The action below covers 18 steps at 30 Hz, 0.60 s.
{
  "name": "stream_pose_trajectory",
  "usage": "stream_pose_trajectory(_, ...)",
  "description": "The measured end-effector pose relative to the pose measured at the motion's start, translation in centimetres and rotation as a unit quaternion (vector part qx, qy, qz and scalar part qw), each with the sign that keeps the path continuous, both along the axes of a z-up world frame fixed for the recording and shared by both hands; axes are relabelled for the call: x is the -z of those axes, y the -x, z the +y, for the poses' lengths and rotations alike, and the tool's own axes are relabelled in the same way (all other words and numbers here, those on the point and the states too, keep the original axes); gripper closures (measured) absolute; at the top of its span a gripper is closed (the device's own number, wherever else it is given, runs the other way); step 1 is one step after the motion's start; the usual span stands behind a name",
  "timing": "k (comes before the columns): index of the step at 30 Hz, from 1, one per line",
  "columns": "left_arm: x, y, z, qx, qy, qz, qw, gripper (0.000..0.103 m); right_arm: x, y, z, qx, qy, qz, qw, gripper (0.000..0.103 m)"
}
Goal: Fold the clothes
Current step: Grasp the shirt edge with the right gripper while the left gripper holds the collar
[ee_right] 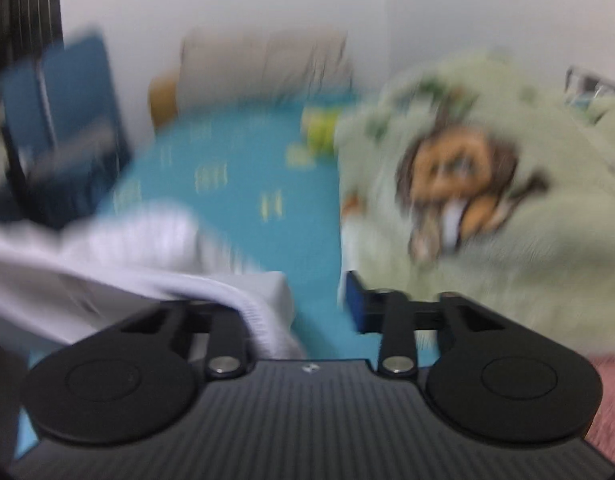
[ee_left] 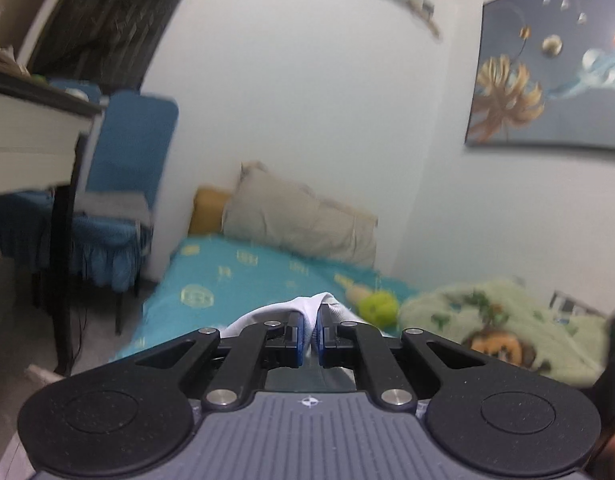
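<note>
Left claw [ee_left: 311, 334] pinches white garment [ee_left: 307, 305].

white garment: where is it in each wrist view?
Left wrist: white garment at bottom centre, pinched in the left claw.
Right wrist: white garment at lower left, draped over the open right claw's left finger.
Shared landmark: lion-print blanket.

Right tongs' [ee_right: 319, 304] left finger cloth-covered [ee_right: 127, 256]
</note>
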<state>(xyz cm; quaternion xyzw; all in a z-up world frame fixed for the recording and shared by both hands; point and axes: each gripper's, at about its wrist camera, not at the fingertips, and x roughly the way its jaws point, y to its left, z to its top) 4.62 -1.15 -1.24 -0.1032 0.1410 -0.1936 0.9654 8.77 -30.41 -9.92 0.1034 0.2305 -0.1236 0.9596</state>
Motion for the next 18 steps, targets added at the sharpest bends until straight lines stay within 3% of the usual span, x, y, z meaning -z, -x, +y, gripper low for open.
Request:
stream_pose_trajectory(4,1.3,-1.0,-0.6,0.013,-0.037,0.048,0.9981,0.096,-0.6,-0.2,-0.9,-0.011,-0.035,-0.028,0.999,0.092)
stream_pose_trajectory(9,3.2,-1.7,-0.8,0.034,-0.077,0.107,0.9908,0.09,-0.3,-0.9,-0.9,-0.024,-0.064,-0.021,0.997,0.093)
stream_pose_trajectory(11,3.8,-1.4,-1.0,0.044,-0.097,0.111,0.988,0.087,-0.4,-0.7,-0.7,-0.029,-0.065,-0.024,0.997,0.093)
stream_pose_trajectory(12,4.0,-1.2,-1.3,0.052,-0.108,0.109,0.9867,0.083,-0.5,-0.7,-0.6,-0.032,-0.066,-0.025,0.997,0.093)
stream_pose_trajectory(14,4.1,-0.6,-1.9,0.07,-0.13,0.103,0.9836,0.063,-0.6,-0.6,-0.5,-0.037,-0.068,-0.028,0.997,0.093)
stream_pose_trajectory(18,4.8,0.5,-4.0,0.058,-0.202,0.072,0.975,0.037,-0.8,-0.5,-0.4,-0.047,-0.074,-0.032,0.996,0.093)
